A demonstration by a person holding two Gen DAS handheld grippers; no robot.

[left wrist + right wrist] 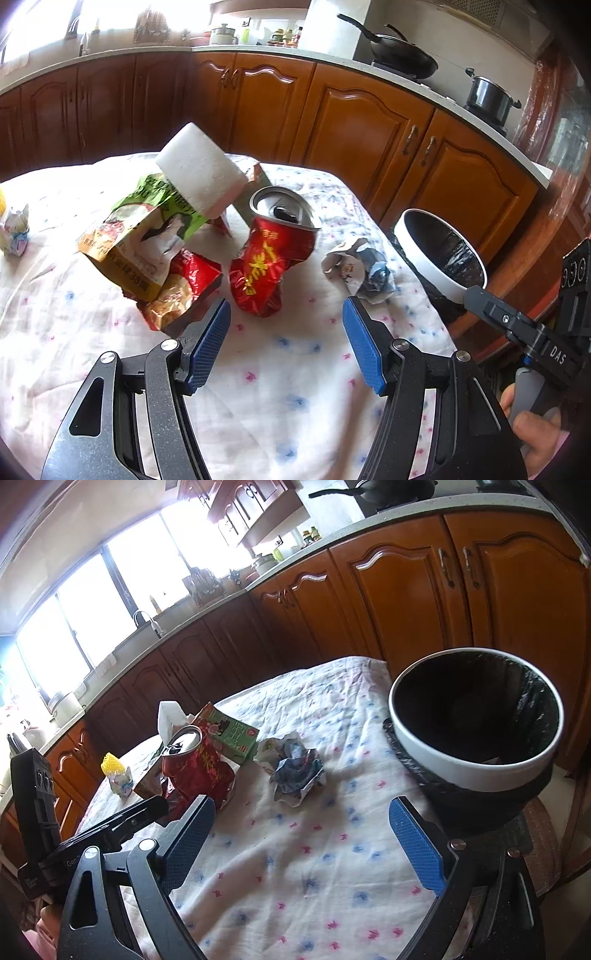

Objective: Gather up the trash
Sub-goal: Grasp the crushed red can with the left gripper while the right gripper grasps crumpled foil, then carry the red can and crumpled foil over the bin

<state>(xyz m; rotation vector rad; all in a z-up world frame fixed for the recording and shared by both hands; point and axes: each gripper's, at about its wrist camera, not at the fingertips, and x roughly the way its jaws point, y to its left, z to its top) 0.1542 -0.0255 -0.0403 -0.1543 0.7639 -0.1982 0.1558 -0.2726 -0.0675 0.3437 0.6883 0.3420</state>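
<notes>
A crushed red can [271, 258] lies on the flowered tablecloth [280, 387], just beyond my open, empty left gripper [286, 314]. Left of the can lie a green and yellow snack bag [136, 236], a red wrapper [184, 284] and a white foam block [201, 173]. A crumpled paper ball [360, 267] lies right of the can. In the right wrist view the can [195, 764] and paper ball [295, 771] lie ahead of my open, empty right gripper [301, 819]. The white-rimmed bin [476, 716] with a black liner stands at the table's right edge.
A small crumpled wrapper [14, 232] lies at the far left of the table, with a yellow object [110, 764] by it. Brown kitchen cabinets [332, 110] and a counter with a wok [399, 51] and a pot [487, 96] run behind. The bin [439, 251] sits beyond the table's right edge.
</notes>
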